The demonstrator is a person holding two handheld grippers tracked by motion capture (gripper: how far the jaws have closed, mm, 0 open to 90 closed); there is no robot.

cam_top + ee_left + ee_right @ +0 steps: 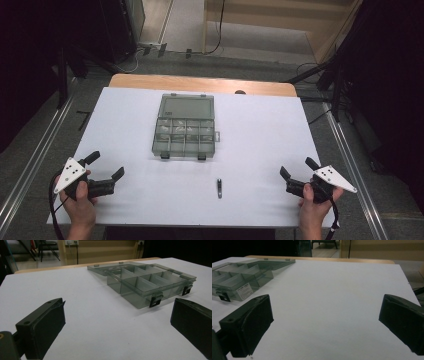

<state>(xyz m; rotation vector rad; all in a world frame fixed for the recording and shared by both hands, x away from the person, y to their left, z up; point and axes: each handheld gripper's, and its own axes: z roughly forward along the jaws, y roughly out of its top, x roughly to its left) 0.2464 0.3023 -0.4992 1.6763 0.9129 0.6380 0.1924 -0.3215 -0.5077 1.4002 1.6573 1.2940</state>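
White tabletop (125,120) carries a small dark metal pin (219,188), well apart left of the empty, wide-open right gripper (296,169); approach low, jaws straddling it. The left gripper (106,165) is likewise wide and empty, clear compartment box (185,131) beyond.

Lit evenly from overhead; white table (260,130) bright, surroundings near black. Soft, short shadows under the box (185,131) and small tool (219,187). Mild glare on the lid. Slightly soft high view; blurred near jaws in both gripper views; grainy throughout.
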